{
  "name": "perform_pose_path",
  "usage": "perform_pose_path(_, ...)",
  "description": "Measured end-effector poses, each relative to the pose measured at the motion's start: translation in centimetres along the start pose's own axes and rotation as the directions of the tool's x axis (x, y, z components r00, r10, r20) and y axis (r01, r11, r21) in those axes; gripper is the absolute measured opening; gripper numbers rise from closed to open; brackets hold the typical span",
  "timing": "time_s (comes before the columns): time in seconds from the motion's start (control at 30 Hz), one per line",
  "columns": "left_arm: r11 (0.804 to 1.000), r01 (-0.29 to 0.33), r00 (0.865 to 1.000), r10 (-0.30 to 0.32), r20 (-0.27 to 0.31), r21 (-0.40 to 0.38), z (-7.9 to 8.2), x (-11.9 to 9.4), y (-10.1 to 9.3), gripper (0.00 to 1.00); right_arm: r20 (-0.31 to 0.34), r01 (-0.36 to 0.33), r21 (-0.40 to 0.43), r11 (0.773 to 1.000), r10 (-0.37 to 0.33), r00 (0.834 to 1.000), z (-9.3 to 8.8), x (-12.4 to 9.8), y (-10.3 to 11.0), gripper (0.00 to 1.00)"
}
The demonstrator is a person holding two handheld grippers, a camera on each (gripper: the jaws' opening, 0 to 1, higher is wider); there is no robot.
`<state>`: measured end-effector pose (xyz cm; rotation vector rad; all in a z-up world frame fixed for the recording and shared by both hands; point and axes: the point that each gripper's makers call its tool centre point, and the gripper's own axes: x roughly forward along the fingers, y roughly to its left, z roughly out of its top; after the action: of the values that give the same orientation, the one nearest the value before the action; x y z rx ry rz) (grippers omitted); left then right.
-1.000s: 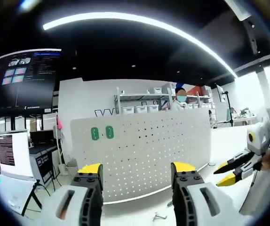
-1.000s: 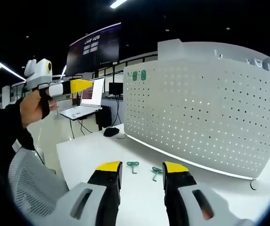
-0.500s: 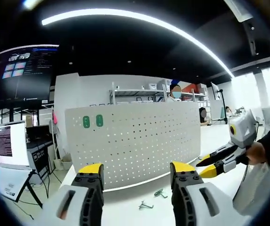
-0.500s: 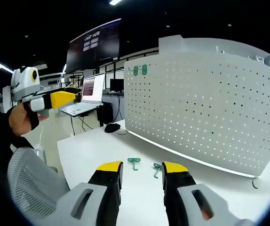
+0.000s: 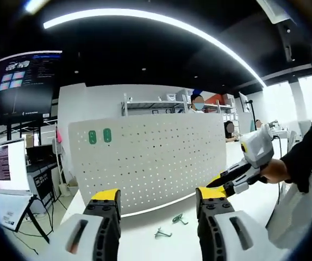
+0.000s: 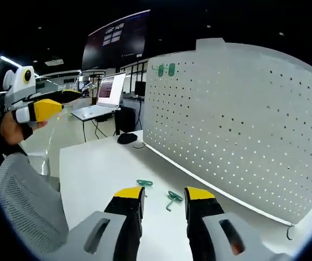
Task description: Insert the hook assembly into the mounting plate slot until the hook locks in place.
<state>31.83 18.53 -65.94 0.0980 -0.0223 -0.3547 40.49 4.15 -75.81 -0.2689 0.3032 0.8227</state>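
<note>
Two green hooks [image 6: 144,184] [image 6: 172,198] lie loose on the white table [image 6: 96,168] in front of the upright white pegboard [image 6: 243,125]. In the left gripper view the same hooks [image 5: 179,219] [image 5: 162,234] lie below the pegboard [image 5: 145,157]. Two more green hooks [image 5: 99,136] [image 6: 166,69] sit mounted near the board's top corner. My right gripper [image 6: 164,194] hovers open just behind the loose hooks, holding nothing. My left gripper [image 5: 157,196] is open and empty, held up in the air facing the board. The right gripper [image 5: 219,182] enters that view from the right.
A laptop [image 6: 99,103] and a black mouse [image 6: 128,138] sit at the table's far end. A mesh chair back [image 6: 25,206] stands by the table edge. The left gripper [image 6: 63,100] is held up at the left. Shelving and people stand behind the board.
The right gripper has come closer to the board and the loose hooks. In the left gripper view it has swung inward from the right, and the hooks on the table have come into sight.
</note>
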Motion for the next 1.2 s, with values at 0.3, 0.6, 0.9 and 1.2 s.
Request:
perform_pose_path(0.3,1.0,0.012,1.0,-0.012,-0.023,0.004,-0.9,0.3,-0.6,0.56,-0.061,-0.04,-0.031,0.999,0.038,0.997,-1.9,3.0,-1.9,0.21)
perform_pose_path(0.6,1.0,0.023,0.998,-0.022,-0.051,0.02,-1.8,0.7,-1.1,0.56,-0.119,-0.077,-0.026,0.997,0.073,0.99,-4.3,5.5,-3.1,0.18)
perform_pose_path(0.9,1.0,0.021,0.996,-0.02,-0.083,0.01,-2.8,0.8,-1.0,0.55,-0.174,-0.107,-0.014,0.994,0.103,0.979,-6.7,7.7,-3.4,0.16)
perform_pose_path(1.2,1.0,0.026,0.994,-0.026,-0.103,0.003,-3.2,0.9,-1.2,0.54,-0.203,-0.131,-0.021,0.991,0.124,0.971,-7.9,9.7,-3.7,0.13)
